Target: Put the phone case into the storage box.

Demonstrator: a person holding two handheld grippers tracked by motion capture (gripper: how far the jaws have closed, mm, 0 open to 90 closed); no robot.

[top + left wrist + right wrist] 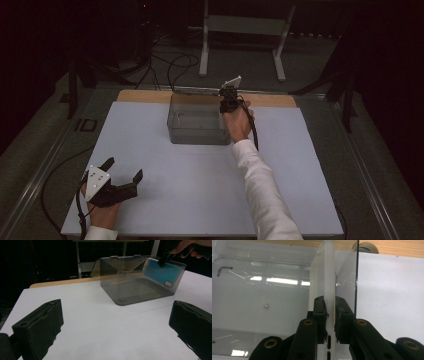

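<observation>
While the right gripper point(329, 312) hangs over the near right corner of the box, its jaws are clamped on a phone case; the left gripper point(122, 170) rests well apart at the near left of the table, jaws spread wide and holding nothing.

Item 1, table point(150, 200): white sheet over a wooden board, lying beneath both claws.

Item 2, box point(130, 292): smoked clear plastic, lid hinged back, directly below the right gripper and far ahead of the left one. Walls look rigid and slick.

Item 3, phone case point(323, 272): held edge-on between the right jaws, hanging down into the box just inside its wall; the left gripper view shows a blue face with a pale rim point(162, 273). Likely light, thin and somewhat flexible, with smooth sides that may slip; not fragile. Best taken across the flat faces near one end, as now, clear of the side cutouts.

Item 4, hex key point(223, 270): small, on the box floor, far left of the right jaws.
</observation>
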